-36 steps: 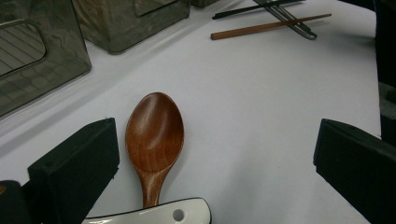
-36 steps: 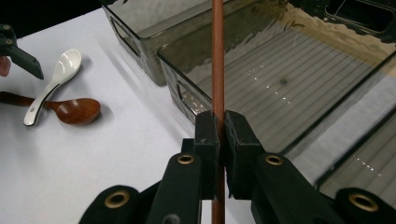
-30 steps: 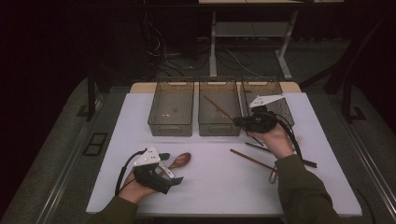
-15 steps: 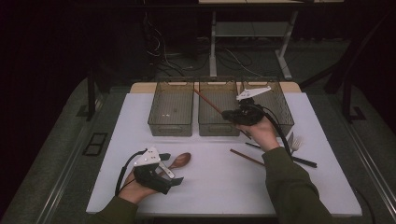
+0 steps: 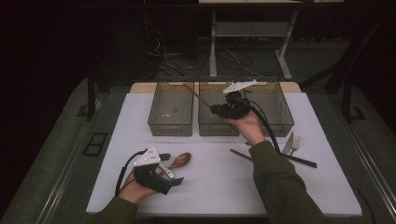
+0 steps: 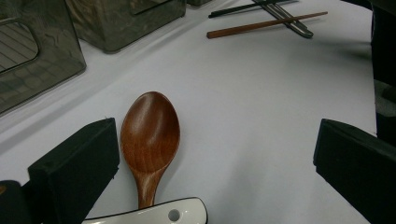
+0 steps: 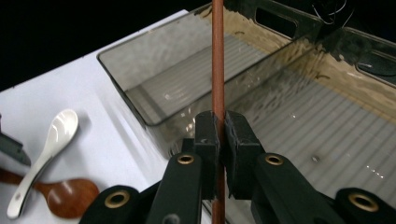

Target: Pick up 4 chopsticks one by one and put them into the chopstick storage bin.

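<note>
My right gripper (image 5: pixel 219 110) hovers over the middle bin (image 5: pixel 217 129) of three clear bins, shut on a brown chopstick (image 5: pixel 198 97) that slants up and to the left. In the right gripper view the chopstick (image 7: pixel 217 56) stands upright between the pressed pads, above the wall shared by two bins. My left gripper (image 5: pixel 171 175) rests on the white table near the front left, open. A wooden spoon (image 6: pixel 150 128) lies between its wide jaws, close to the left one, with a white spoon (image 6: pixel 154 215) across the handle.
The left bin (image 5: pixel 171 133) and right bin (image 5: pixel 280 126) flank the middle one. On the table to the right lie a second brown chopstick (image 5: pixel 240 155), a black chopstick (image 5: pixel 299 160), a fork (image 5: pixel 295 145) and a knife (image 5: pixel 287 142).
My right gripper has carried the chopstick leftward and a little farther away, from over the right bin to over the middle bin. The left gripper has stayed put.
</note>
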A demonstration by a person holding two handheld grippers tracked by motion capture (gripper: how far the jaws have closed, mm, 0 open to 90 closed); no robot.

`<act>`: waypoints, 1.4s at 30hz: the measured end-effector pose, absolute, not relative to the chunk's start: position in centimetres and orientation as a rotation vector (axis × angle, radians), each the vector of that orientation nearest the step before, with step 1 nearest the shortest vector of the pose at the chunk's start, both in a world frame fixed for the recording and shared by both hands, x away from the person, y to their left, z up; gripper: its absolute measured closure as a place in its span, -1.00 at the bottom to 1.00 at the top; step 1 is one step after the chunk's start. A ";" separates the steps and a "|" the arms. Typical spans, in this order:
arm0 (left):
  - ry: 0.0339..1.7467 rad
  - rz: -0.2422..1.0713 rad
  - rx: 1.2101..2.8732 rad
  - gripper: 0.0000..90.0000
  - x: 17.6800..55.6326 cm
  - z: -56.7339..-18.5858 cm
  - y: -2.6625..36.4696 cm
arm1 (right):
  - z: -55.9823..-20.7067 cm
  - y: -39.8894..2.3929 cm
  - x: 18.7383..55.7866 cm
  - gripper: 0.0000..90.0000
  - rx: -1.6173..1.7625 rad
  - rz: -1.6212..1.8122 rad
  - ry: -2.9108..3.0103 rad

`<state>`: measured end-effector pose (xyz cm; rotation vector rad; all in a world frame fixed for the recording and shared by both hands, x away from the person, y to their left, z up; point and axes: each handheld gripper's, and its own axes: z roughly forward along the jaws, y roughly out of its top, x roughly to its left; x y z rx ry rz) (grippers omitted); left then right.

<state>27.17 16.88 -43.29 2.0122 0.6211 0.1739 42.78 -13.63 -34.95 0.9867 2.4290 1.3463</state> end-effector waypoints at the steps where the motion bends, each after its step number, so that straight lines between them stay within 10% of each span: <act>1: 0.621 0.173 2.012 -1.00 27.2 -43.3 16.9 | -34.9 -13.3 42.9 0.86 0.985 1.346 2.428; 42: 0.605 0.173 2.014 -1.00 27.1 -43.2 16.9 | -35.4 1.5 49.4 0.86 0.984 1.347 2.417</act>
